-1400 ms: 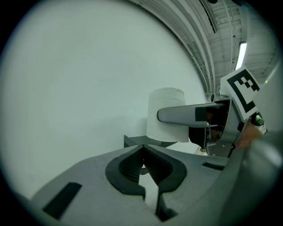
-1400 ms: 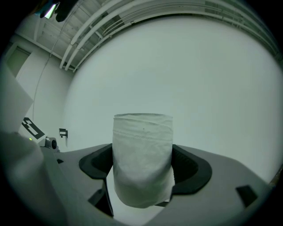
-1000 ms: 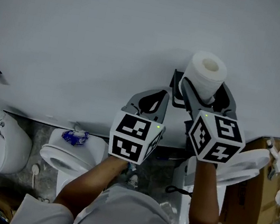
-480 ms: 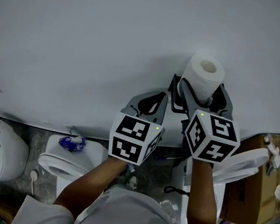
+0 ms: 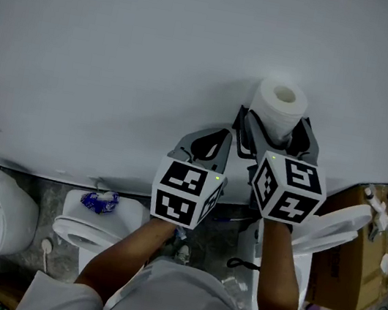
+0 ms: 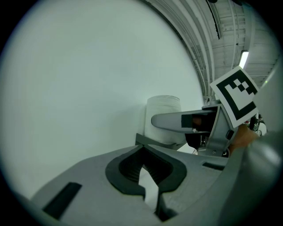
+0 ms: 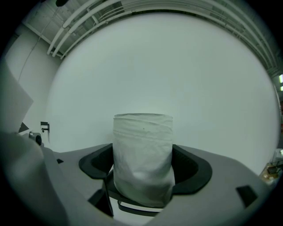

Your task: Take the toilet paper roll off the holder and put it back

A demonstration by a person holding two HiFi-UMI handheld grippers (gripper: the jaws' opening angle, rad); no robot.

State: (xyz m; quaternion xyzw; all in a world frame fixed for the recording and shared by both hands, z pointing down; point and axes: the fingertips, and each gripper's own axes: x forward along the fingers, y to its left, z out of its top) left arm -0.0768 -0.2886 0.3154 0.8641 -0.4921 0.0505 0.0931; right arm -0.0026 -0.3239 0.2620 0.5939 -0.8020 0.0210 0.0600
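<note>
Toilet paper roll point(image 5: 280, 110) stands upright in your right gripper point(image 5: 276, 132), whose jaws are clamped on its sides, the dark pads pressing into the paper low down. Its open core faces up toward you. You hold it close in front of the white wall point(image 5: 125, 42), though whether it touches the wall cannot be told. A dark bracket point(image 5: 241, 127) shows just behind the jaws, beneath the roll (it may be the holder, but that is not clear).

Your left gripper point(image 5: 211, 142) hangs just beside the right one, its jaws drawn together with only a sliver between the pads and nothing in them.

Below, a white toilet point(image 5: 81, 226) sits at your left with a blue wrapper point(image 5: 99, 201) lying on its rear part. At your right, a cardboard box point(image 5: 349, 267) stands open — small items crowd its top, too small to name.
</note>
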